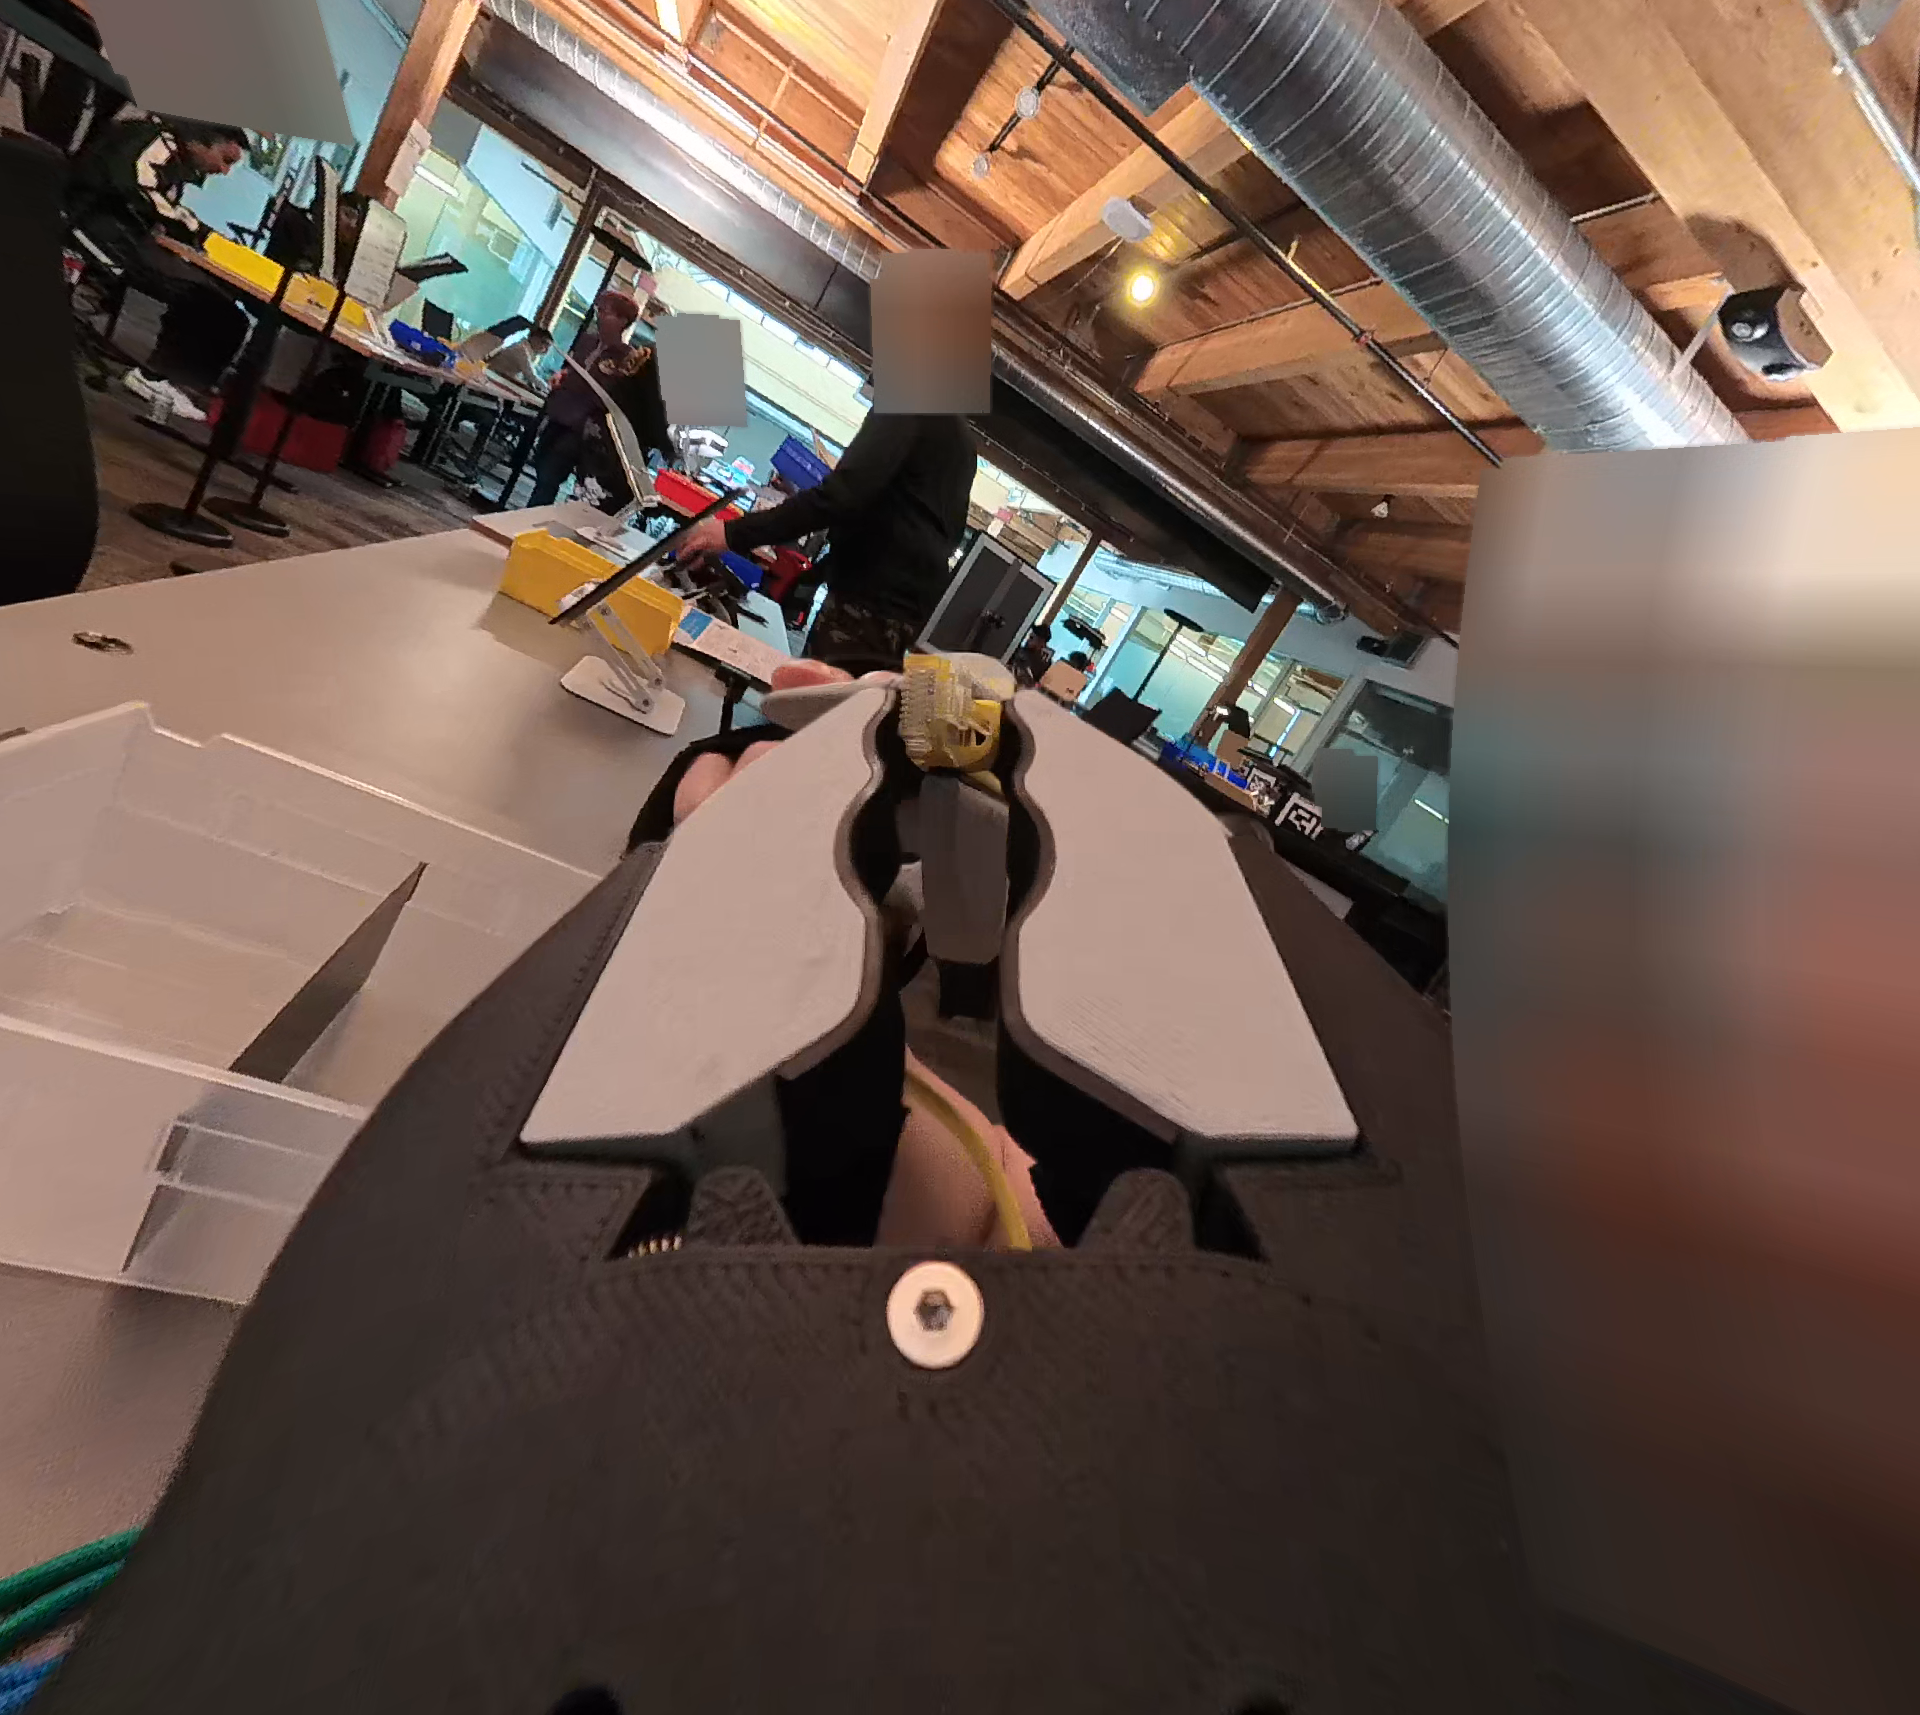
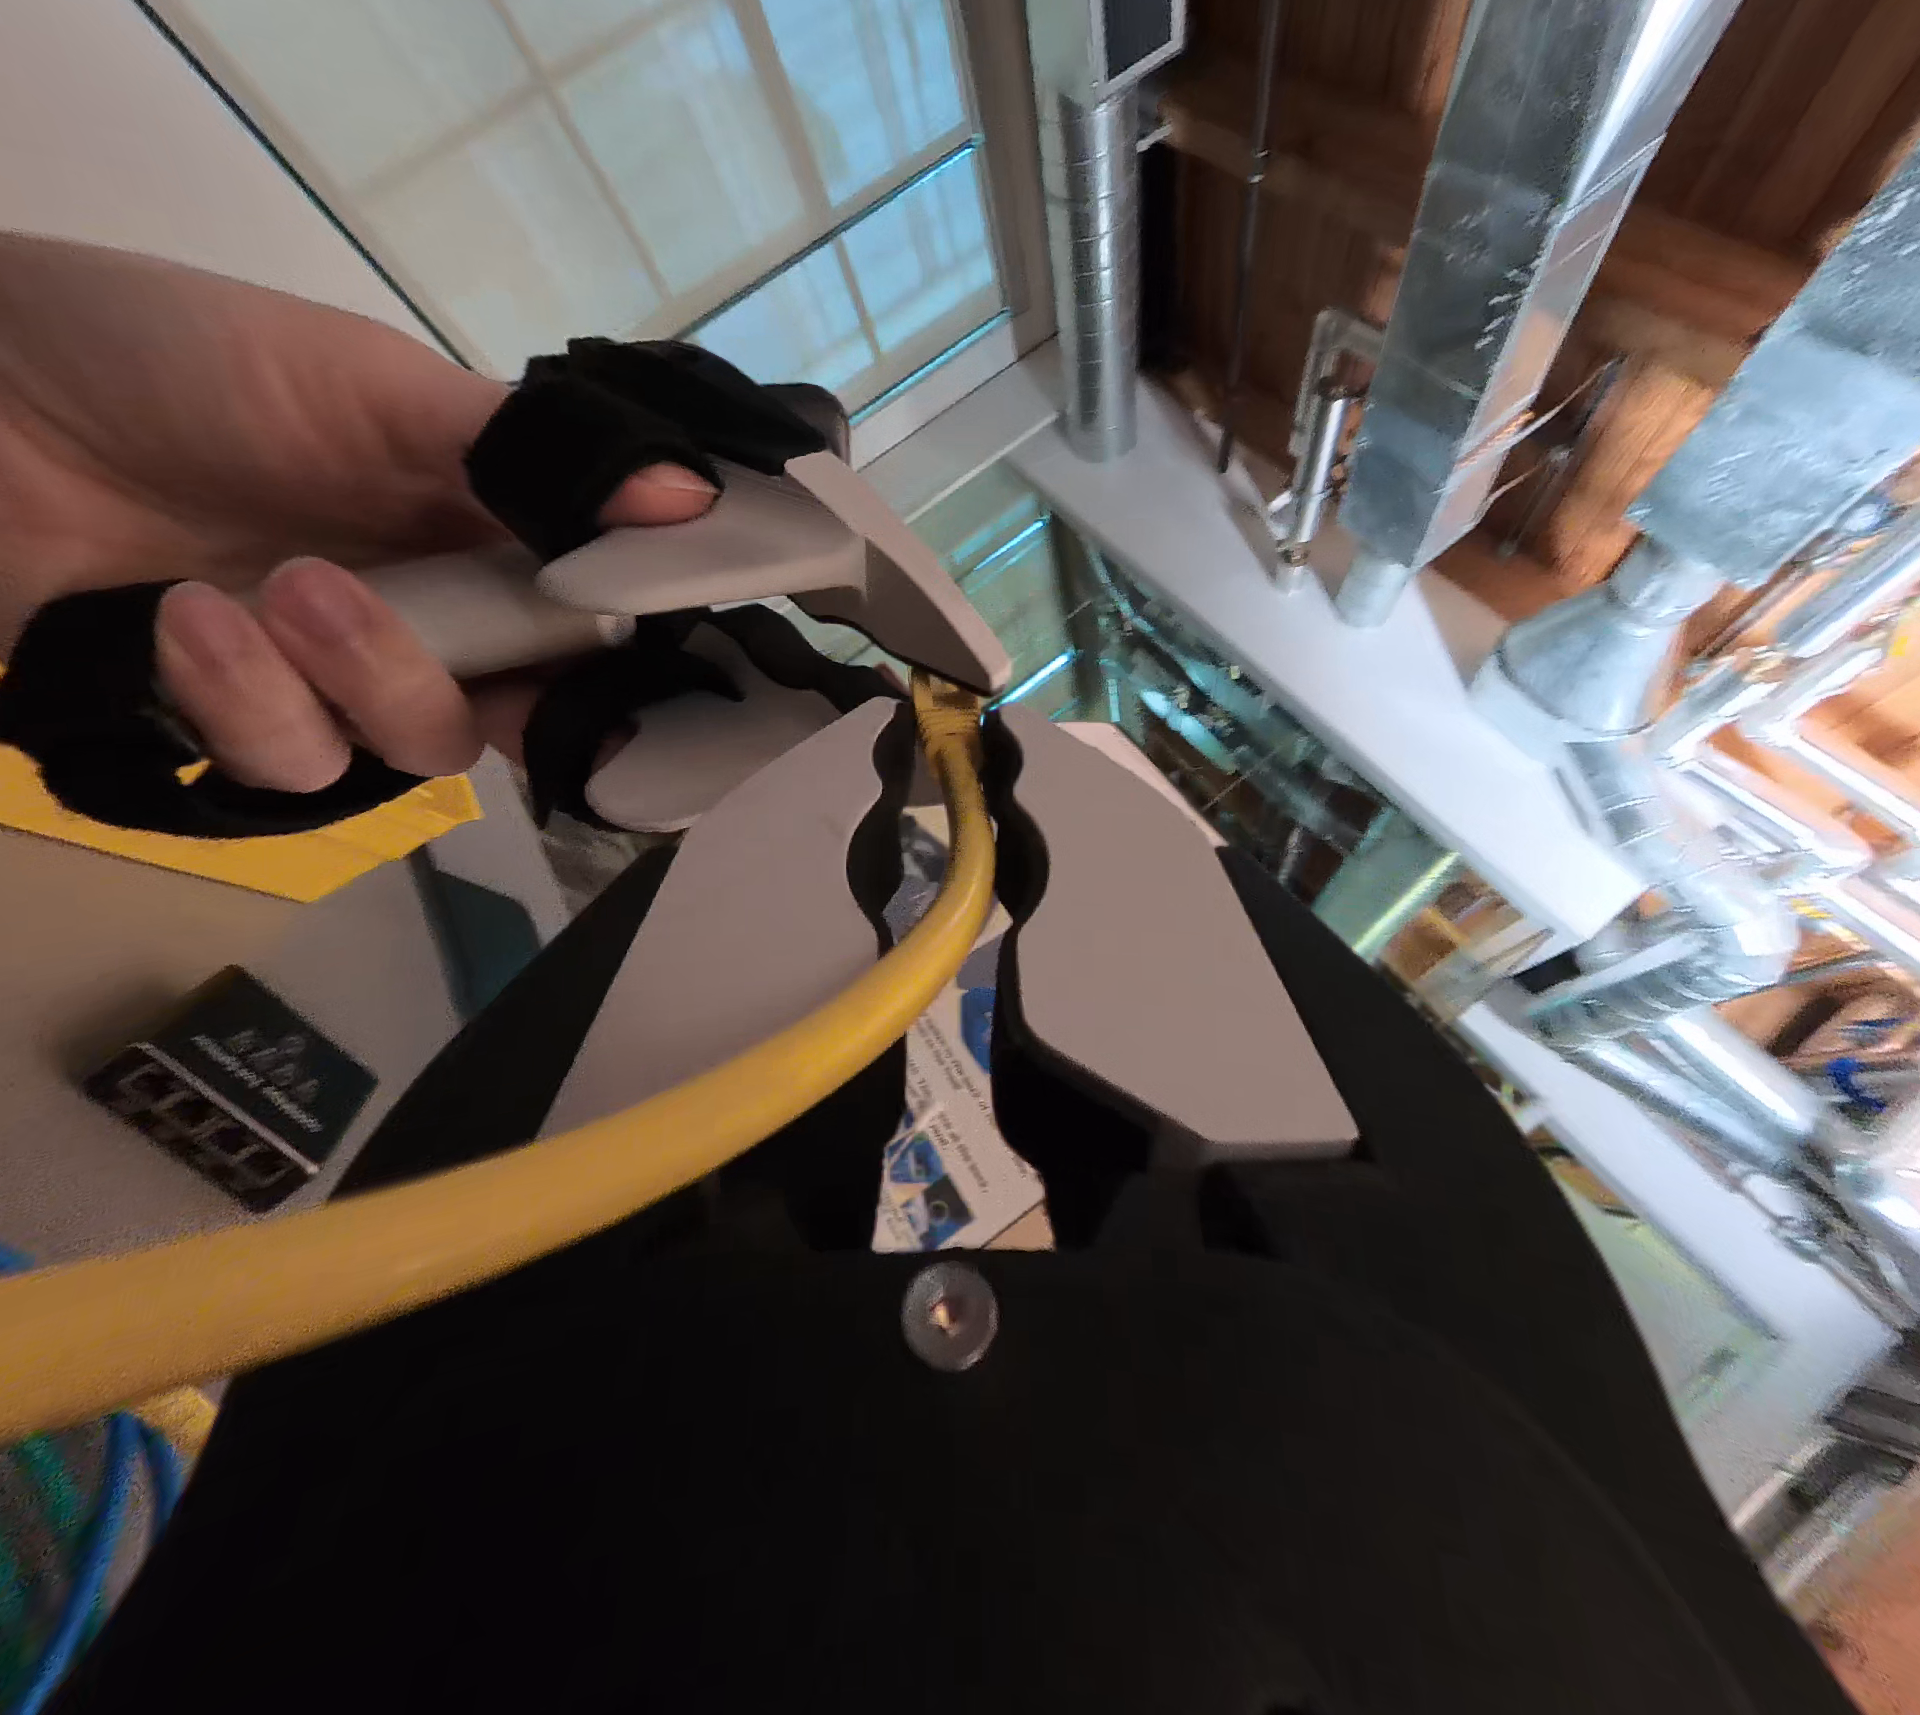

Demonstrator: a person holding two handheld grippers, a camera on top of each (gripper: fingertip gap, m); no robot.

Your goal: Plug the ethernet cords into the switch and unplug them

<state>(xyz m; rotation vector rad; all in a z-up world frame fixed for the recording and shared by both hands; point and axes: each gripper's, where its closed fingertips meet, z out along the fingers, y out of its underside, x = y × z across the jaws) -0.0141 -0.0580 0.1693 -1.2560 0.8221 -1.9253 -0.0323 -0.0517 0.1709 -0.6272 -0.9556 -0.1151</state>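
A yellow ethernet cord is held up off the table by both grippers. In the left wrist view my left gripper (image 1: 951, 711) is shut on the cord's clear and yellow plug (image 1: 940, 709), which points up and away. In the right wrist view my right gripper (image 2: 948, 720) is shut on the yellow cord (image 2: 961, 844) just behind the plug. The left gripper (image 2: 971, 673), held in a gloved hand (image 2: 312, 668), meets it tip to tip. The black switch (image 2: 229, 1104) lies on the white table at lower left with its row of ports empty. The cord loops down to the left.
A clear plastic bin (image 1: 156, 938) stands on the table (image 1: 364, 678) to the left. Green and blue cords (image 1: 52, 1582) lie at the near left edge, also in the right wrist view (image 2: 104, 1509). A yellow bin (image 1: 582, 585), a tablet stand (image 1: 623, 678) and people are farther back. My left and right fingertips are right by each other. The black switch (image 2: 229, 1104) is about 35 centimetres from both grippers' fingertips.
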